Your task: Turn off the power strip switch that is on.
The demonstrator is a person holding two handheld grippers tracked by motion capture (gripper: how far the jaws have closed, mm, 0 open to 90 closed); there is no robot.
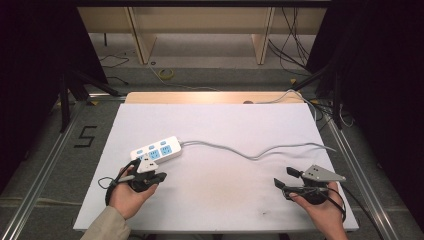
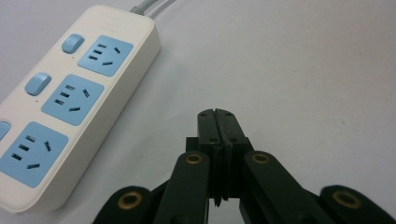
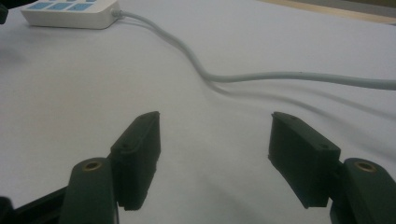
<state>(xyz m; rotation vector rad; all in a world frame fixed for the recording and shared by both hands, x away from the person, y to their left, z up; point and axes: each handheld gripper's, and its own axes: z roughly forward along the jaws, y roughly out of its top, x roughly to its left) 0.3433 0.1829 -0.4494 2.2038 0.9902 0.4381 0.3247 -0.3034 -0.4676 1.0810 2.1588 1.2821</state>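
The power strip (image 1: 156,150), white with three blue sockets and blue rocker switches, lies flat on the white table (image 1: 220,200) in its left half, angled slightly, with its grey cable (image 1: 250,152) running from its right end across the surface to the far right edge. The left gripper (image 1: 143,165) rests just beside the strip's near edge; in the left gripper view (image 2: 218,122) its jaws are pressed fully together with nothing between them, tips pointing past the strip (image 2: 70,100) onto bare table. The right gripper (image 1: 286,178) sits near the right front corner, well apart from the strip. Its jaws (image 3: 215,154) are spread wide and empty, facing the cable (image 3: 243,74).
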